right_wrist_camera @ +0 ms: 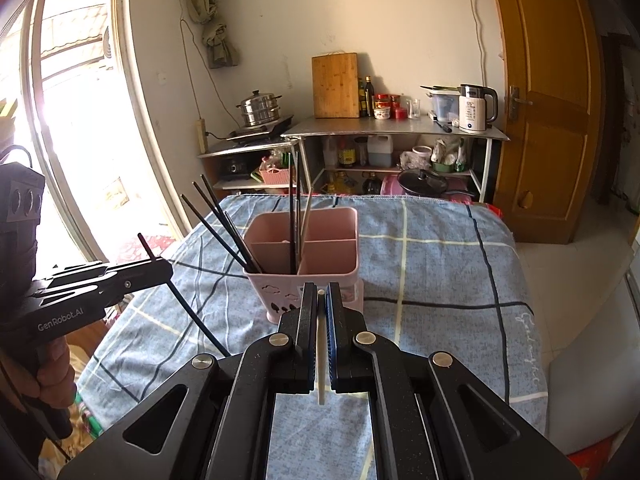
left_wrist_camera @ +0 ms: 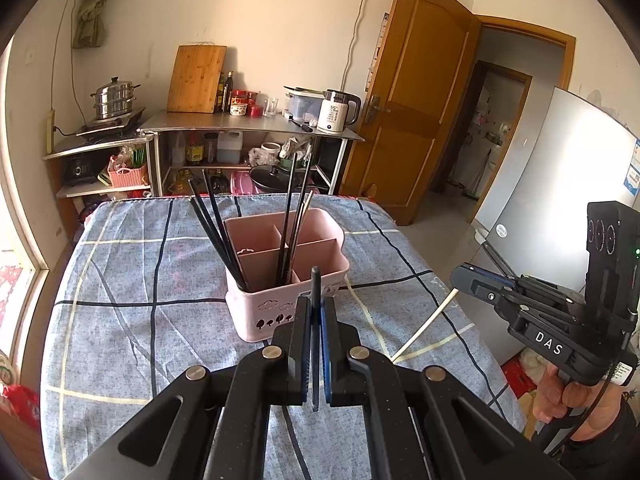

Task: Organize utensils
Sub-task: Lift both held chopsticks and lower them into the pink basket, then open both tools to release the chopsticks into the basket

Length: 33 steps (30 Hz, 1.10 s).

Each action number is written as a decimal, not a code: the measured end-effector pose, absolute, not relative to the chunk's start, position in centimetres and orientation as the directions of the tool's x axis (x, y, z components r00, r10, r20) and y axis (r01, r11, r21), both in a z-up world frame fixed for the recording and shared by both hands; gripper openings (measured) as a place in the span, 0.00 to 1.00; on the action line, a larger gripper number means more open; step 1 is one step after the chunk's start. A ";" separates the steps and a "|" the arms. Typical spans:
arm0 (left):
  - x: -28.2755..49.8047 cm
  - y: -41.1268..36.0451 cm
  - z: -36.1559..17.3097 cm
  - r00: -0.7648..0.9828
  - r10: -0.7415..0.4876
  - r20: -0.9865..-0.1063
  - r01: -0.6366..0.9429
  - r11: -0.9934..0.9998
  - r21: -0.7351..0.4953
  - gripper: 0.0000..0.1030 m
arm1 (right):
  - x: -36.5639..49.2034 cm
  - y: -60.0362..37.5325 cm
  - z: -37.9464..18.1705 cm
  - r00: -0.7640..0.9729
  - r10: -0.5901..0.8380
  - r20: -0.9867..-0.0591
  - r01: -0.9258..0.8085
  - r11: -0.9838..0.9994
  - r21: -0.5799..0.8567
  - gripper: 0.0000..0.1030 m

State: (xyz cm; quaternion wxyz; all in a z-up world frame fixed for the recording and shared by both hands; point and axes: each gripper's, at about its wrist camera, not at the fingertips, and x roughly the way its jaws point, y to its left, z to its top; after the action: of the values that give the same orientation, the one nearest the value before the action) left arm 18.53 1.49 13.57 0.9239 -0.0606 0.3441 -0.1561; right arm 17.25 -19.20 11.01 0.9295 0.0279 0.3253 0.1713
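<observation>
A pink divided utensil holder (left_wrist_camera: 286,280) stands in the middle of the table, also in the right wrist view (right_wrist_camera: 304,264). Several black chopsticks (left_wrist_camera: 216,232) and a pale one lean in its compartments. My left gripper (left_wrist_camera: 316,304) is shut on a black chopstick (left_wrist_camera: 315,300), held just in front of the holder; it also shows in the right wrist view (right_wrist_camera: 168,270). My right gripper (right_wrist_camera: 321,294) is shut on a white chopstick (right_wrist_camera: 321,360), just before the holder. In the left wrist view the right gripper (left_wrist_camera: 460,276) holds that white chopstick (left_wrist_camera: 424,328) at the table's right side.
The table wears a blue checked cloth (left_wrist_camera: 140,320). Behind it stand metal shelves (left_wrist_camera: 248,128) with a kettle (left_wrist_camera: 338,110), cutting board and pots. A wooden door (left_wrist_camera: 420,92) and a fridge (left_wrist_camera: 560,200) are to the right, a window (right_wrist_camera: 80,100) to the left.
</observation>
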 end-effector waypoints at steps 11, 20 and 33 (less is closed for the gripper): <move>19.6 2.4 17.7 0.750 -0.325 -0.576 0.261 0.946 -0.193 0.04 | 18.8 -17.8 12.8 0.742 0.363 -0.564 -0.331 0.929 0.164 0.04; 22.3 3.7 21.4 0.787 -0.312 -0.532 0.244 0.950 -0.197 0.04 | 21.6 -16.7 15.0 0.761 0.394 -0.516 -0.356 0.918 0.175 0.04; 26.8 4.1 22.9 0.815 -0.285 -0.504 0.218 0.958 -0.188 0.04 | 24.6 -15.2 16.7 0.783 0.410 -0.468 -0.370 0.912 0.180 0.04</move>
State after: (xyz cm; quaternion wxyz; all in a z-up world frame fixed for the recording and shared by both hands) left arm 26.81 4.06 22.85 0.9508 -0.0606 0.2737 -0.1322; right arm 24.55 -15.15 16.74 0.9434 0.0391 0.2565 0.2066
